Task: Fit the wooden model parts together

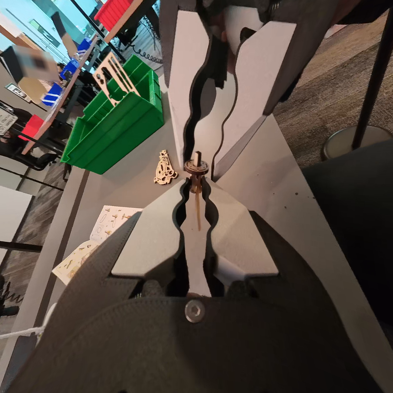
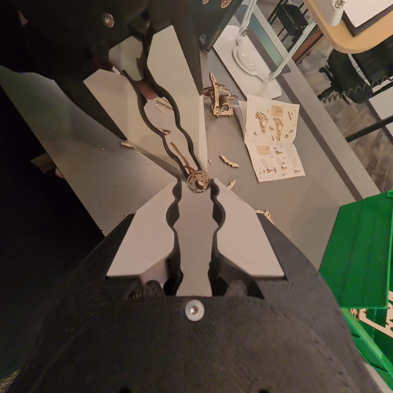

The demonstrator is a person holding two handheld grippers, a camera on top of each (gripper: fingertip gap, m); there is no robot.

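**Operator:** Why do the two tools meet tip to tip above the counter [image 1: 131, 191]?

**Technician:** Each one takes an end of the same small assembly. The left tool [image 1: 195, 183] is narrowed on the thin stem below the wooden disc [image 1: 197, 166], with a pale strip [image 1: 198, 209] trailing back between its fingers. Holding by the stem keeps the disc face and its short centre peg [image 1: 197, 156] exposed.

**Operator:** And the right tool?

**Technician:** The right tool [image 2: 195, 183] stands at a moderate gap with the disc [image 2: 198, 182] sitting between its tips. The right-hand tip looks to touch the rim; whether the left-hand tip does cannot be told, so no firm grip is confirmed.

**Operator:** Where does the part lie relative to each tool?

**Technician:** At the very tips of both, raised clear of the counter. Judged from this, the right tool is positioned to seat or steady the disc on its axle.

**Operator:** Other items?

**Technician:** A flat cut-out part [image 1: 164, 168] lies just beside the tips, an open instruction booklet [image 2: 274, 138] and a partly built model [image 2: 220, 100] farther off, a green bin [image 1: 119, 125] holding a punched sheet [image 1: 116, 78].
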